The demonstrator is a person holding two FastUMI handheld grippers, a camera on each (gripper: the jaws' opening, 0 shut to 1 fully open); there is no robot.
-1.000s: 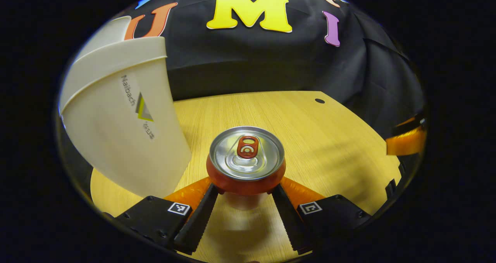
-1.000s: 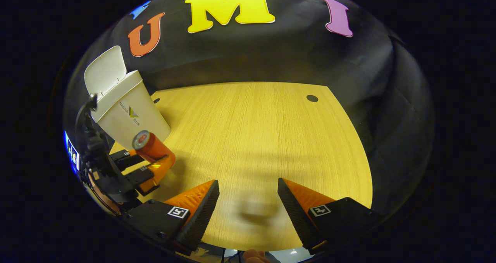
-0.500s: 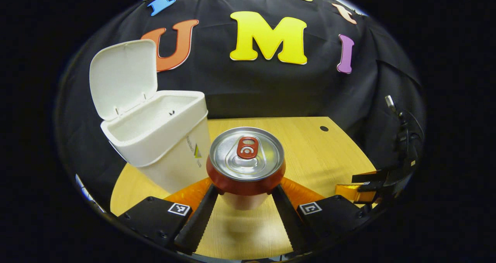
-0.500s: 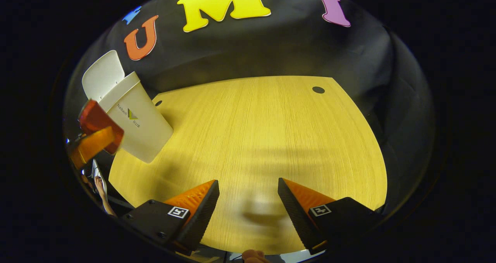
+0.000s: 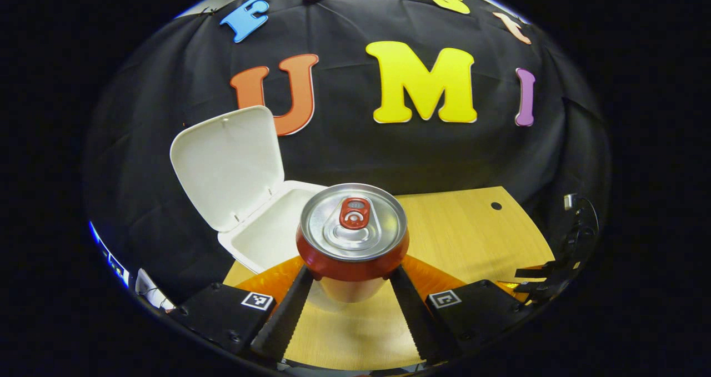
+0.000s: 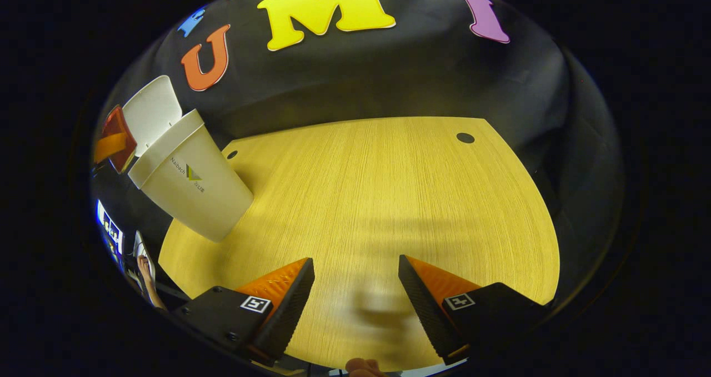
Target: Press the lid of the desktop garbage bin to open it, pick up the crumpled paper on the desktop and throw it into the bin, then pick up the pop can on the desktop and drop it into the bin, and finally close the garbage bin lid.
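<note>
The pale wooden worktop (image 6: 377, 199) is being seen under both grippers. At its far left corner the white plastic garbage bin (image 6: 191, 185) is standing with its hinged lid (image 5: 228, 163) raised upright. The red aluminium pop can (image 5: 353, 238) is being clamped between both fingers of the left gripper (image 5: 351, 310), just in front of the bin's mouth. The right gripper (image 6: 355, 299) is being held apart over bare worktop.

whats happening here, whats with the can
A person is clearing a wooden table with two handheld grippers. The left gripper grips a red pop can and holds it up beside the white bin, whose lid stands open. The right gripper hangs open over the table, holding nothing.
</note>
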